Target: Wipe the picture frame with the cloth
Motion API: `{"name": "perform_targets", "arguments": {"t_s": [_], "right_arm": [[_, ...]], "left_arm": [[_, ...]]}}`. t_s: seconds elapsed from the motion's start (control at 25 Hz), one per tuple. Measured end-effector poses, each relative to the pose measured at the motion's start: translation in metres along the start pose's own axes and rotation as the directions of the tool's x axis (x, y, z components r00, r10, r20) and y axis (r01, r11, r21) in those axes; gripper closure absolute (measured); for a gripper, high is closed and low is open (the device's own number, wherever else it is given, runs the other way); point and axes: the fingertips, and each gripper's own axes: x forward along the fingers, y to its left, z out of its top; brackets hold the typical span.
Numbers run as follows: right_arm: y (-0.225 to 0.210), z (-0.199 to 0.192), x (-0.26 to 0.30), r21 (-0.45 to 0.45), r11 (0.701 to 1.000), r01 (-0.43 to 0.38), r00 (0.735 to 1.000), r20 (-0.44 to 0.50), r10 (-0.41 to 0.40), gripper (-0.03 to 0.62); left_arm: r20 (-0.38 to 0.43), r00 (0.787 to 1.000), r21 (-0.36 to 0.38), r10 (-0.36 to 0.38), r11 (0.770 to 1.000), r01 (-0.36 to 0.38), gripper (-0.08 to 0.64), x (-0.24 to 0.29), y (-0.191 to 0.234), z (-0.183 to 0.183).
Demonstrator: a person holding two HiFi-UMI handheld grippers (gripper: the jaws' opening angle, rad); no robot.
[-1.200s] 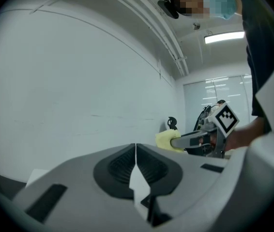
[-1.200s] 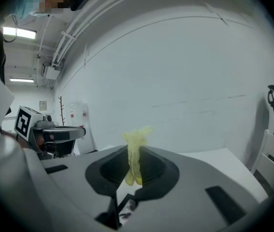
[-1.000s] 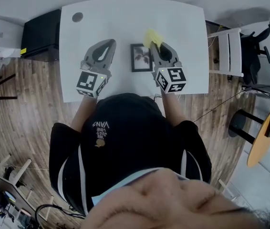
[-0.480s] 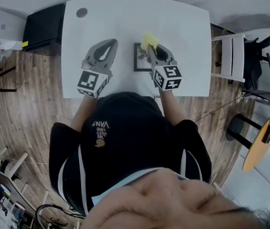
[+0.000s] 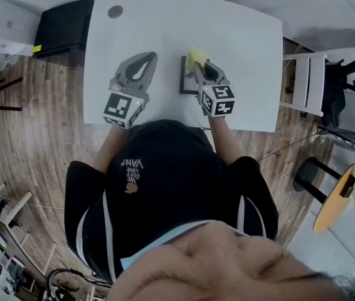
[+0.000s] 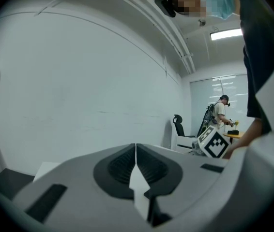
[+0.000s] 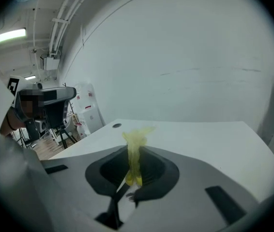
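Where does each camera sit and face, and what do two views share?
Head view: on the person's head, facing steeply down at the table, left claw, right claw, picture frame; own torso and arms show.
Left gripper view: on the left claw, shut and empty, facing a white wall; own torso at right.
Right gripper view: on the right claw, shut on the yellow cloth, facing across the table.
Shared: head and right gripper views both show cloth and table.

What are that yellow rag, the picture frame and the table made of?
The cloth looks like soft, thin fabric, probably microfibre; it crumples where the right tool pinches it. The picture frame has a dark matte border, wood or plastic, can't tell. The table has a smooth white top, likely laminate.
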Motion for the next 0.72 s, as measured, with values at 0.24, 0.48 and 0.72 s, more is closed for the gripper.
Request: {"name": "perform_targets", "arguments": {"t_s": [0.24,0.48,0.72], "right_arm": [[0.003,-0.017,0.012,-0.002,1.000,-0.019,0.998,-0.052,0.019,0.548],[0.004,-0.034,0.022,-0.016,1.000,-0.025,0.994,-0.102,0.023,0.548],[0.007,-0.052,0.033,-0.015,0.999,-0.042,0.986,-0.161,0.039,0.549]], "left_arm": [[-0.001,1.000,-0.001,0.018,1.000,-0.018,0.543,-0.005,0.003,-0.001],[-0.009,0.999,0.003,0.032,0.999,-0.032,0.543,-0.009,0.006,-0.004],[-0.017,0.999,0.003,0.041,0.999,-0.040,0.543,-0.013,0.007,-0.006]]}}
